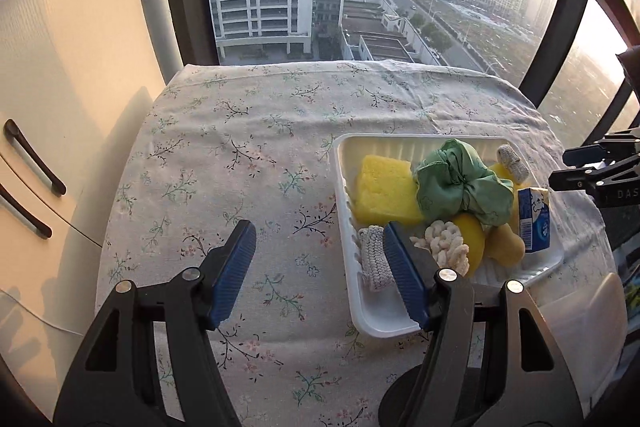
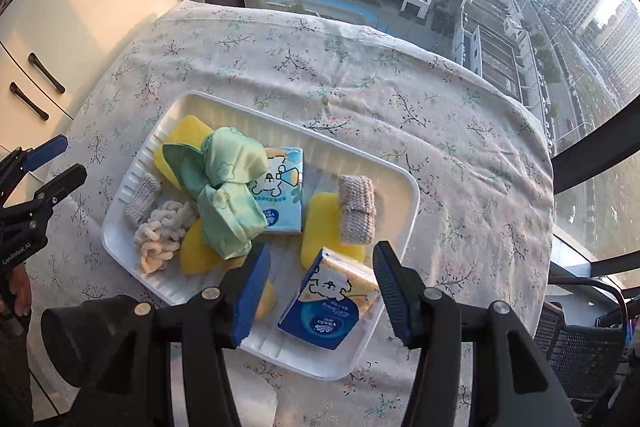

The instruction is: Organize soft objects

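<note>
1. The soft things lie gathered in the white ribbed foam tray [image 2: 404, 187] on the floral tablecloth [image 2: 440, 131], so sorting looks nearly done.
2. Left gripper [image 1: 320, 239], at the tray's nine o'clock, and right gripper [image 2: 320, 263], over its five o'clock corner, are both spread and empty.
3. Counted: two tissue packs, two grey knitted pads, one green cloth bundle [image 2: 228, 195], one cream rope knot [image 2: 160, 231]; several yellow sponges, partly hidden.

Left gripper [image 1: 318, 247] with black plastic arms, blue ribbed pads, silver round screws, right gripper [image 2: 320, 267] the same, white "GenRobot.AI" lettering
</note>
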{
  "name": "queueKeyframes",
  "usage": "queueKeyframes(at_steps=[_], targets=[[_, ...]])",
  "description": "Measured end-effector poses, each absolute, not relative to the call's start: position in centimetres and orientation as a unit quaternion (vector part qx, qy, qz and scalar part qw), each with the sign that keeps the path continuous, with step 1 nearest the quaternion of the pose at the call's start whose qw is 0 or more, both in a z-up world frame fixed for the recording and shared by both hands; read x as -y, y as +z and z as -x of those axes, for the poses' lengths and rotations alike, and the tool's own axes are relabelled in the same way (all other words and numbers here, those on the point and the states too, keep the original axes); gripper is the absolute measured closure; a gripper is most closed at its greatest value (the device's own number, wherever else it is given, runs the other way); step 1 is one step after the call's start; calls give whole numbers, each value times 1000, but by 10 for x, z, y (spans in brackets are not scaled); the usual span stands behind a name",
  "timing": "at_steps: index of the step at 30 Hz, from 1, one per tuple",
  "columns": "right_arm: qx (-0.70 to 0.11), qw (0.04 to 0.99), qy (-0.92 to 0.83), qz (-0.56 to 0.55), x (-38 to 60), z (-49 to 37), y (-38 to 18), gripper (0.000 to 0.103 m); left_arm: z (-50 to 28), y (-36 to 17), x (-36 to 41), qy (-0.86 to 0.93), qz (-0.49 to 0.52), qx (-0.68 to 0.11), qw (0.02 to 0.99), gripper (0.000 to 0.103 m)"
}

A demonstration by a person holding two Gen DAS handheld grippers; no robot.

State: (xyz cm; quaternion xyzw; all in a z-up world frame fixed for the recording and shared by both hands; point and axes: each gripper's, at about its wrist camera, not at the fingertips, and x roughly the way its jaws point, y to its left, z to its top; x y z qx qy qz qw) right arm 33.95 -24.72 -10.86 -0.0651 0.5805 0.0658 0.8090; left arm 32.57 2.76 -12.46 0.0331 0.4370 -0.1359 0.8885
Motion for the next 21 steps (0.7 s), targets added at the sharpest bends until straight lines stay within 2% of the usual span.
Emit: queueKeyframes(at_steps=[11, 21], targets=[[-586, 810, 5, 1, 320, -251, -123, 46, -272, -132, -68, -99, -22, -436, 894, 39], [-556, 831, -12, -21, 327, -133, -132, 45, -191, -159, -88, -74, -34, -433, 898, 39]])
